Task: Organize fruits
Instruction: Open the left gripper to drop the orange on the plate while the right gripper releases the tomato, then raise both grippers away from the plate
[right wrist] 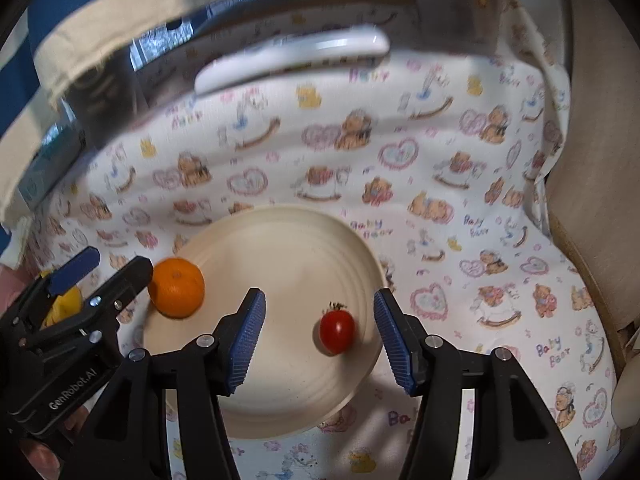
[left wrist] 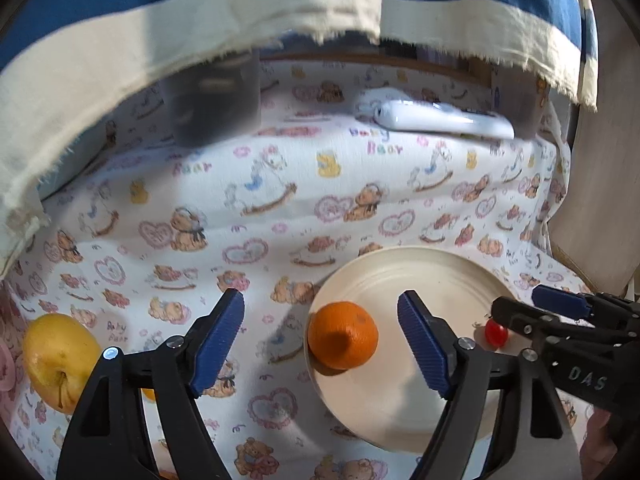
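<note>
Plate w/ 1 orange, 1 tomato; 1 apple off.

Both wrist cameras look steeply down, close over the plate, from its left and right sides.

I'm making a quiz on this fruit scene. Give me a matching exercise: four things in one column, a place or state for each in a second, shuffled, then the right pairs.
Things:
1. orange
2. tomato
3. apple
4. left gripper

Places or states:
A. on the cloth, off the plate
B. open, nothing pressed between its pads
C. on the plate, near its left rim
D. on the plate, between the right gripper's open fingers

Pairs: 1-C, 2-D, 3-A, 4-B
</note>
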Action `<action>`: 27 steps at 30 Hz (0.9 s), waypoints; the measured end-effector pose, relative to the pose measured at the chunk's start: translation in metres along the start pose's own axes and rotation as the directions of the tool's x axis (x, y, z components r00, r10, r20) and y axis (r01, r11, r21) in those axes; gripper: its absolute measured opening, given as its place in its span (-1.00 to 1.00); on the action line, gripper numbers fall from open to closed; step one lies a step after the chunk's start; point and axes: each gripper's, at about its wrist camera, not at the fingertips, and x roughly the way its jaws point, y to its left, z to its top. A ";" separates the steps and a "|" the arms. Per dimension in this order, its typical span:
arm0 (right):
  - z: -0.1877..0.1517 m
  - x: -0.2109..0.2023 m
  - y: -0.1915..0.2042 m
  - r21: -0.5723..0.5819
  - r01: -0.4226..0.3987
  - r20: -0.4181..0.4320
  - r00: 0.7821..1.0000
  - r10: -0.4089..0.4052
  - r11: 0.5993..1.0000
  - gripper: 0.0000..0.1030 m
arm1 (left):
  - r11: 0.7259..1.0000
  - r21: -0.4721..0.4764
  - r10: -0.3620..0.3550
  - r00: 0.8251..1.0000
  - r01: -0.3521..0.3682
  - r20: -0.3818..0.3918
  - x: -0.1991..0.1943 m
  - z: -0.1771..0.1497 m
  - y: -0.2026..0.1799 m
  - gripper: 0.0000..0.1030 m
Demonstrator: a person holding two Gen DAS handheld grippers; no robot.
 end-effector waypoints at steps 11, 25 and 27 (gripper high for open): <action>0.008 -0.060 0.006 0.000 0.028 0.237 0.971 -0.027 1.000 0.67 | 0.998 -0.056 0.017 0.965 -0.002 0.261 -0.084 0.028 0.015 0.92; -0.009 -0.134 0.035 -0.076 -0.021 0.470 0.881 0.055 0.997 0.99 | 0.997 -0.021 0.077 0.880 -0.077 0.468 -0.205 0.010 0.054 0.99; -0.010 -0.139 0.038 -0.086 -0.029 0.481 0.874 0.067 0.996 0.99 | 0.995 -0.014 0.090 0.875 -0.094 0.476 -0.213 0.003 0.059 0.99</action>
